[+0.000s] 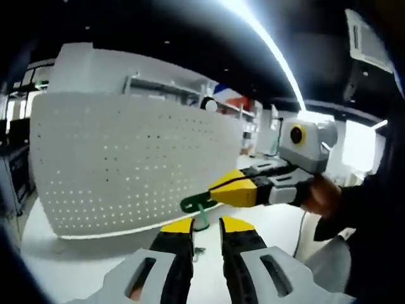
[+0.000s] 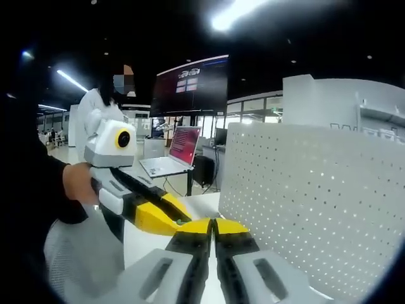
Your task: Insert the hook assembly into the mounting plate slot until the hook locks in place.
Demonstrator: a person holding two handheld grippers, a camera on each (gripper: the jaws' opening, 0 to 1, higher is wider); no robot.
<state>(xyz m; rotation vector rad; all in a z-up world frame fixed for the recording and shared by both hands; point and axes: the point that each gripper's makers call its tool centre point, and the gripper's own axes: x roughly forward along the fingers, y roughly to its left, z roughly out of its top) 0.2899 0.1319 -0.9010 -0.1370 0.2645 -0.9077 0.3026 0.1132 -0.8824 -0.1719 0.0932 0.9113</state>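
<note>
A white perforated mounting plate (image 1: 133, 164) stands upright on the table; in the right gripper view it (image 2: 316, 209) is on the right. My right gripper (image 1: 214, 194) comes in from the right of the left gripper view, shut on a green hook (image 1: 195, 203) held close to the plate's lower right edge. In its own view the right gripper (image 2: 214, 223) has its yellow tips pressed together. My left gripper (image 1: 207, 227) sits just below the hook, jaws apart, nothing held. It enters the right gripper view from the left (image 2: 180, 220), tips almost touching the right gripper's.
The white table (image 1: 76, 266) carries the plate. Behind stand a laptop (image 2: 168, 166) and a large dark monitor (image 2: 190, 85). A person in white (image 2: 95, 114) stands at the back left. A hand (image 1: 319, 196) holds the right gripper.
</note>
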